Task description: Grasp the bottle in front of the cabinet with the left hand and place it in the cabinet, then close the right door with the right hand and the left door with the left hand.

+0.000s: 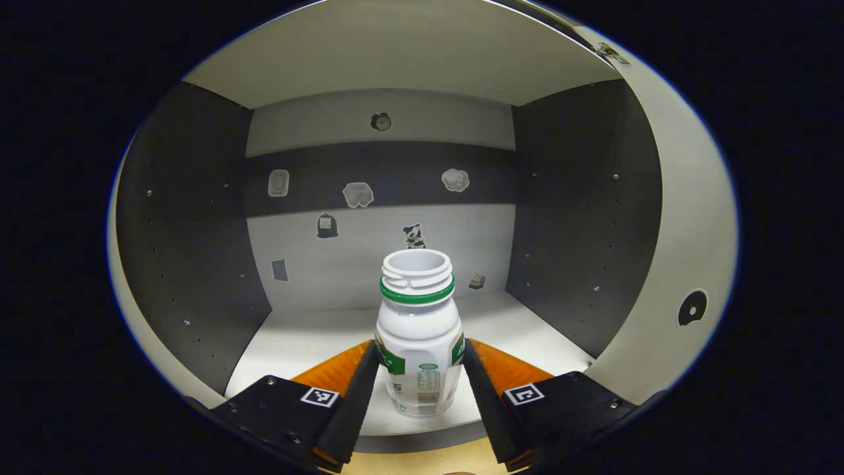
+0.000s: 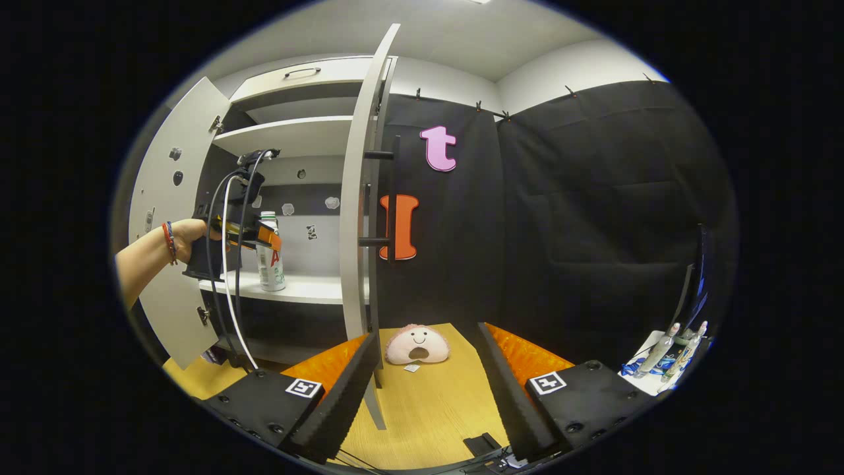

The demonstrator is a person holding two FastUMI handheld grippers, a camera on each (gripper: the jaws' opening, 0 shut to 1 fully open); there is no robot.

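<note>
At lower centre, the left tool point(image 1: 419, 382) clamps the bottle point(image 1: 418, 330) standing on the cabinet shelf point(image 1: 303, 340); next it must release, while the right tool point(image 2: 427, 389) waits wide.

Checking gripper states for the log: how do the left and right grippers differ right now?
Left gripper: both fingers press the sides of the white plastic bottle with the green neck ring, standing upright on the pale cabinet shelf. Right gripper: open, holding nothing, over the wooden table. The left is inside the cabinet; the right sits outside, facing the edge of the open right door. Both carry square printed markers.
</note>
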